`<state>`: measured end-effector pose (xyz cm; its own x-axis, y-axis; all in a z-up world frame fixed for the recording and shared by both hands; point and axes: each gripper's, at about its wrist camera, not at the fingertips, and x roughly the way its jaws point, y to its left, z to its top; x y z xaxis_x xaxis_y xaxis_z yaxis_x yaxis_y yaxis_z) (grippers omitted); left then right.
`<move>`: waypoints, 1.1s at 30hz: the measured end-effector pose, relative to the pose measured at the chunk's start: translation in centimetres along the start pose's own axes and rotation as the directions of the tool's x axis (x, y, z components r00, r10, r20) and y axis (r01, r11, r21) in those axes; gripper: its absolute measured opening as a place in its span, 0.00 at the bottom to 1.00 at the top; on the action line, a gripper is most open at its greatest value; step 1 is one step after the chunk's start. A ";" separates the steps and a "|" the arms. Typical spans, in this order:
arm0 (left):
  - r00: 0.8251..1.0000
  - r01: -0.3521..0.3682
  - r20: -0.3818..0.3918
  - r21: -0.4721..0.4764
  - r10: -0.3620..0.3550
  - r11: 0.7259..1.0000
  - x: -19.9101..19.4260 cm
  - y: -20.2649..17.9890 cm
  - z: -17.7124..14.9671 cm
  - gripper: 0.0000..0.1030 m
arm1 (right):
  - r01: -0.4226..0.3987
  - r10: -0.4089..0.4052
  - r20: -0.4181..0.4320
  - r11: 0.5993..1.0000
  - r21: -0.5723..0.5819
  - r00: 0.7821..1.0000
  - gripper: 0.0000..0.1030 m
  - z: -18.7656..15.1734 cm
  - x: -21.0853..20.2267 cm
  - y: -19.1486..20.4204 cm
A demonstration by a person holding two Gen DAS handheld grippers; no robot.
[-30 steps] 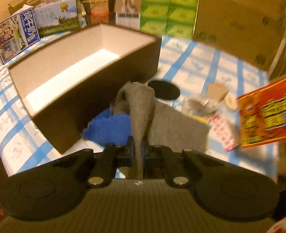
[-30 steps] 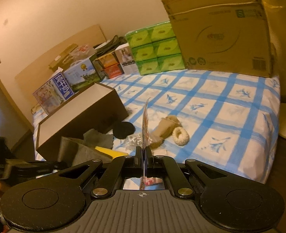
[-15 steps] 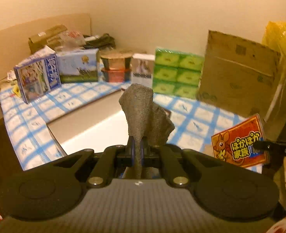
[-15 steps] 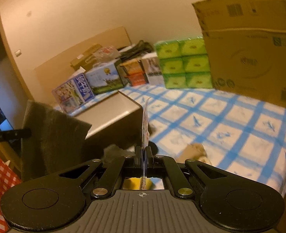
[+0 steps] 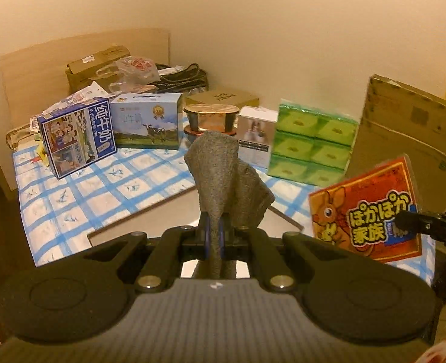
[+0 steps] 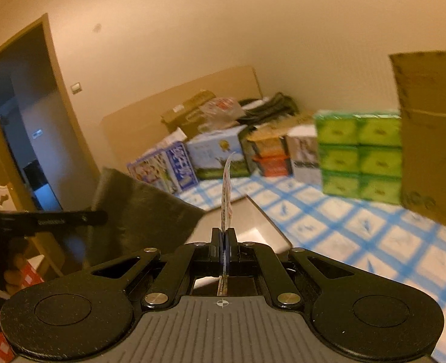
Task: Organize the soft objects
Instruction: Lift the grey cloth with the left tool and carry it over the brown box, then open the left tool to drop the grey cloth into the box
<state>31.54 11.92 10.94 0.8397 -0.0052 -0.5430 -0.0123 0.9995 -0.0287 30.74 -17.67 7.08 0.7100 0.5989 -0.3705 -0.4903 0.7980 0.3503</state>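
Tongs [image 5: 213, 236] shut on grey cloth [image 5: 219, 169]

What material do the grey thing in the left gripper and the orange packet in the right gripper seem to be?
Grey cloth: probably knitted or felt-like fabric, matte; fuzzy surface, soft folds. Orange packet: likely glossy plastic film; printed, thin and flat, seen edge-on in the right wrist view.

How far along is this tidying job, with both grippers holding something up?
Nothing shows as put away yet. In hand: the left gripper is shut on a grey cloth, the right gripper on a flat orange packet, both raised above the open box on the blue-checked bed. Left: putting both away. The box's inside is mostly hidden.
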 end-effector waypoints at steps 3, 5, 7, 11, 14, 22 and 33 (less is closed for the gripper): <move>1.000 -0.014 -0.001 -0.005 0.014 1.000 1.8 0.4 0.9 0.05 | -0.018 0.018 0.003 1.000 -0.019 1.000 0.01 1.5 2.8 0.6; 1.000 -0.017 -0.011 -0.013 0.017 1.000 3.1 0.8 1.3 0.05 | -0.020 0.020 -0.003 0.999 -0.033 1.000 0.01 2.0 4.5 0.8; 0.999 -0.021 -0.028 -0.023 0.020 1.000 4.6 1.2 1.4 0.05 | -0.024 0.023 -0.016 0.999 -0.040 1.000 0.01 2.3 6.6 1.0; 0.997 -0.032 -0.068 -0.037 0.030 0.999 7.7 1.9 1.1 0.05 | -0.018 0.016 -0.054 0.999 -0.044 0.998 0.01 1.9 10.1 0.7; 0.994 -0.043 -0.103 -0.049 0.038 0.998 10.1 2.6 0.8 0.05 | -0.014 0.010 -0.087 0.999 -0.038 0.996 0.01 1.5 12.8 0.0; 0.983 -0.085 -0.172 -0.079 0.070 0.993 15.4 4.4 0.5 0.05 | -0.001 -0.003 -0.154 1.000 -0.024 0.988 0.01 0.7 18.7 -1.4; 0.967 -0.139 -0.226 -0.096 0.114 0.986 19.0 6.7 0.0 0.10 | -0.017 0.006 -0.211 0.999 -0.049 0.978 0.01 -0.1 24.0 -0.5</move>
<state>47.46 18.50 0.43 0.6879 0.1022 -0.7186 -0.1813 0.9828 -0.0337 47.98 -3.65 -2.12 0.5845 0.6046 -0.5412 -0.5267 0.7900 0.3137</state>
